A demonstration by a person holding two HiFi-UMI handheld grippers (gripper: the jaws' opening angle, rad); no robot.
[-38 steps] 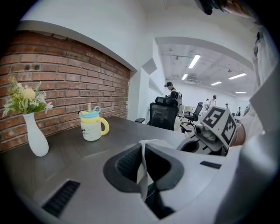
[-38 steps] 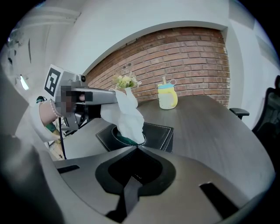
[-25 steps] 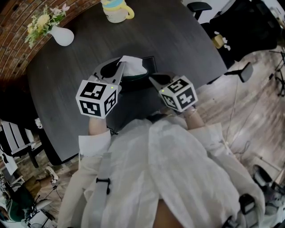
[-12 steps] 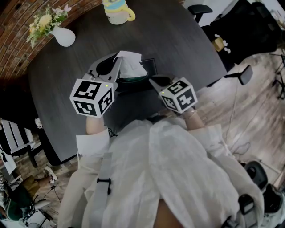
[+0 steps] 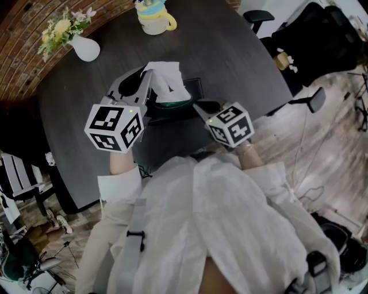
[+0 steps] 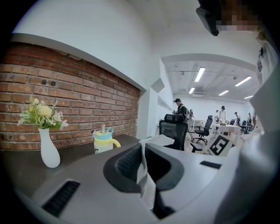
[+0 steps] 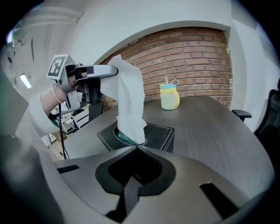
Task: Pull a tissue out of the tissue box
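Note:
A black tissue box (image 5: 192,87) sits on the dark round table (image 5: 230,57) in front of me. A white tissue (image 5: 168,81) stands up out of its oval slot, its lower end still in the box (image 7: 159,131). My left gripper (image 5: 150,76) is shut on the tissue's upper corner, raised above the box's left side. In the left gripper view the tissue (image 6: 147,183) is pinched between the jaws. The right gripper view shows the stretched tissue (image 7: 130,103) hanging from the left gripper (image 7: 105,71). My right gripper (image 5: 198,105) is shut and empty, its tip (image 7: 136,148) at the box's near edge.
A white vase with flowers (image 5: 82,47) stands at the table's far left, and a yellow lidded cup (image 5: 154,16) at the far edge. Office chairs (image 5: 257,11) and a black bag stand on the floor to the right, beyond the table.
My left gripper has risen and drifted left with the tissue, drawing more of it up out of the box. The right gripper has stayed put at the box.

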